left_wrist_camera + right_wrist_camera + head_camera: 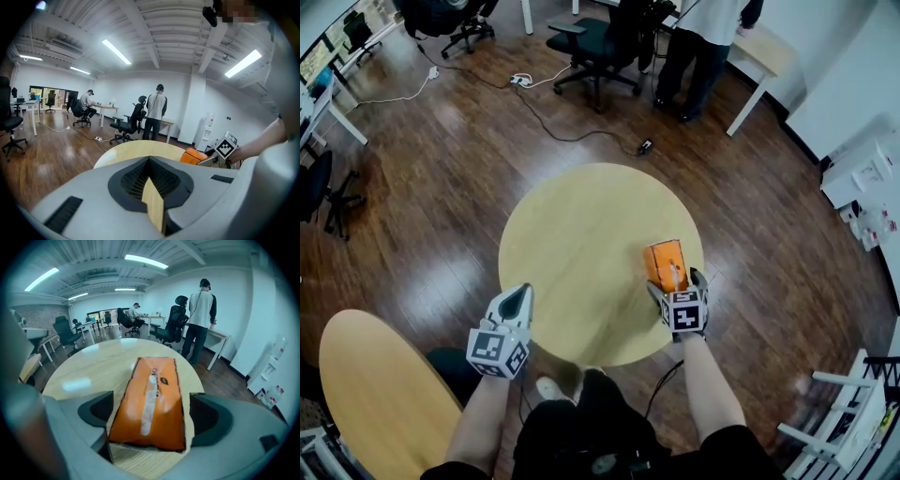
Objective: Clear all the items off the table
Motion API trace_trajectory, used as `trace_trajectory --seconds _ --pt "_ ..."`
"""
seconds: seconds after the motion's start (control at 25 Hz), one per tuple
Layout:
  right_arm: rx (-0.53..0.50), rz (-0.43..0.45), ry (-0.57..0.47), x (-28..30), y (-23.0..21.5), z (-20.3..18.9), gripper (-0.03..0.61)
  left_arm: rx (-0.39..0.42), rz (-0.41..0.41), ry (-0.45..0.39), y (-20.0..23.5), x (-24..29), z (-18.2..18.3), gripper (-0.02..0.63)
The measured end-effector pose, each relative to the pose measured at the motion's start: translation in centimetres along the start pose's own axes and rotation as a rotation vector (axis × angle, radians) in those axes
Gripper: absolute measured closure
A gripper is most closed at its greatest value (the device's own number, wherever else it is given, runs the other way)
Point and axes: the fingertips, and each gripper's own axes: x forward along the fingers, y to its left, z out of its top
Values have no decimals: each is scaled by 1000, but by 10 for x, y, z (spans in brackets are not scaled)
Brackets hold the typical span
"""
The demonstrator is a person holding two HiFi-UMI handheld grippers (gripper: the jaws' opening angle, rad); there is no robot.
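An orange tissue pack (666,263) lies on the round wooden table (581,225) near its right edge, and it is the only item there. My right gripper (677,284) reaches over the near end of the pack. In the right gripper view the pack (150,404) lies lengthwise between the wide-spread jaws of the right gripper (150,430), with slivers of table showing at its sides. My left gripper (517,298) hovers at the table's near left edge, shut and empty. In the left gripper view, the left gripper (151,187) points across the table (136,150) toward the pack (196,155).
A second round table (375,394) is at lower left. Behind the table stand an office chair (591,47) and a person (698,47) at a desk. Cables (572,131) trail over the wooden floor. White shelving (862,187) and a white rack (844,422) line the right side.
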Motion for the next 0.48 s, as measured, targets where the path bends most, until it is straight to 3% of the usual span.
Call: trace_trajectory --seconds 0.24,0.44,0.48 --pt "81 -18 -235 -72 -1 58 63 17 -2 -88 6 -35 37 612" --pt "169 8 -485 -161 4 112 231 18 27 -166 17 -78 72 612" --pt "179 7 -547 -181 7 120 297 16 43 -179 21 -87 75 612"
